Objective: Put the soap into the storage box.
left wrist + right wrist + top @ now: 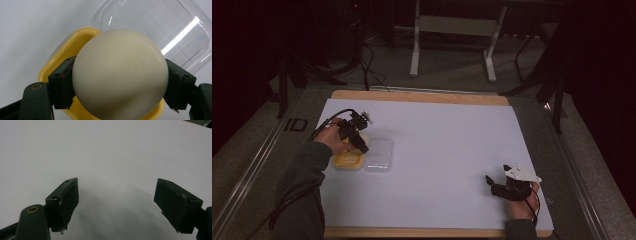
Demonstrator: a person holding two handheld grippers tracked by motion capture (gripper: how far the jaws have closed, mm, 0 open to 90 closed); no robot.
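Observation:
A cream-white egg-shaped ball (pixel 120 75) sits between the two black jaws of my left gripper (pixel 120 82), which is shut on it. Below the ball lies a yellow tray (pixel 60 57). In the high view my left gripper (pixel 357 137) hovers over that yellow tray (pixel 348 162) at the table's left. A clear plastic lid (pixel 378 155) lies just right of the tray, and it also shows as the clear plastic lid (pixel 160 22) behind the ball. My right gripper (pixel 496 184) rests near the front right with jaws wide apart; in its own view the right gripper (pixel 116 202) is open over bare white surface.
A white sheet (pixel 437 150) covers the wooden table (pixel 422 96). Beyond the far edge stand a white frame's legs (pixel 414 55) and cables on a grey floor. A black cable (pixel 329 117) trails from the left gripper.

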